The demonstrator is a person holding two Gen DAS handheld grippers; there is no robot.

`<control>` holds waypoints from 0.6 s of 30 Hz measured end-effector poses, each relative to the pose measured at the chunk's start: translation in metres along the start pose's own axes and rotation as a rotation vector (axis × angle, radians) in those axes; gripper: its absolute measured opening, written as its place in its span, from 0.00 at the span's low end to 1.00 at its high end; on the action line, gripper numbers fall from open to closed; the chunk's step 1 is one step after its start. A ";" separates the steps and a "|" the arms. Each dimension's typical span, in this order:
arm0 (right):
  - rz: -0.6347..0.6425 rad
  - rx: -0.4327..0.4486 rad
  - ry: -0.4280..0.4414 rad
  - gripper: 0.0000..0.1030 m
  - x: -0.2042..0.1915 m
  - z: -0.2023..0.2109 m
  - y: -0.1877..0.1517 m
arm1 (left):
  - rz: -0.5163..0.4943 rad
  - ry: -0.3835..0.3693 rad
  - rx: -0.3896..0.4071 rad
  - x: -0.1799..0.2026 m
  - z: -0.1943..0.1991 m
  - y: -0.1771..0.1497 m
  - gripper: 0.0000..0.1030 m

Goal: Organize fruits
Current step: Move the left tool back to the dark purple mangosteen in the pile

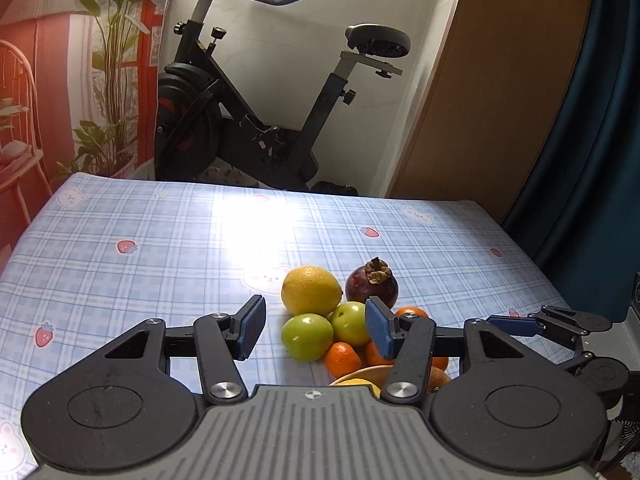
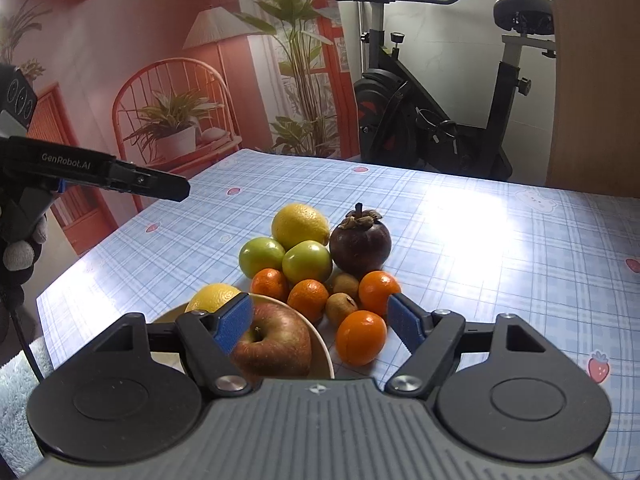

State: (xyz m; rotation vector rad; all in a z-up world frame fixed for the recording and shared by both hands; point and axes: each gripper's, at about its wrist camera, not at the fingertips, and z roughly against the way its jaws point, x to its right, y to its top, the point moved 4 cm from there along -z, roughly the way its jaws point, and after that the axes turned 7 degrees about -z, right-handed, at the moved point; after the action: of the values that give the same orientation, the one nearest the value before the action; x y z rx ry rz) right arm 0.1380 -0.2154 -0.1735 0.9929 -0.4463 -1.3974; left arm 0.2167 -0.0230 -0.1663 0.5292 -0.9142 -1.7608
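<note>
From the left wrist view, our left hand-held gripper [image 1: 315, 330] hangs spread wide with nothing between its blue pads. The fruit pile sits directly ahead and a little to the right on the checked counter [image 1: 160, 248]: two green apples [image 1: 307, 336] nearest the gap, a lemon [image 1: 311, 290] just behind them, and a mangosteen [image 1: 372, 284] to the right of the lemon. Small oranges [image 1: 342, 359] lie close below the right pad, and the bowl [image 1: 362, 374] shows only as a rim at the camera housing. The other tool's jaws show at the far right edge.

From the right wrist view, our right hand-held gripper [image 2: 320, 322] is also spread and empty. The bowl [image 2: 320, 344] lies just under its left finger, holding a red apple [image 2: 274, 344] and a second lemon [image 2: 214, 298]. A loose orange [image 2: 361, 338] sits just ahead of the gap, toward the right pad. It is round, so no long axis matters.

We judge the right side nearer to that orange and to the bowl, which lies left of it.
</note>
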 end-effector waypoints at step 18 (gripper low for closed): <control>-0.106 0.017 -0.167 0.75 0.036 -0.014 0.016 | 0.028 0.197 0.018 -0.023 -0.006 0.009 0.55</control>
State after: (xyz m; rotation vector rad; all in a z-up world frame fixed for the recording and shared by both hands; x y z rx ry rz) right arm 0.1651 -0.2469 -0.1790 0.9282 -0.5354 -1.5813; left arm 0.2343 -0.0053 -0.1645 0.6855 -0.7954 -1.6436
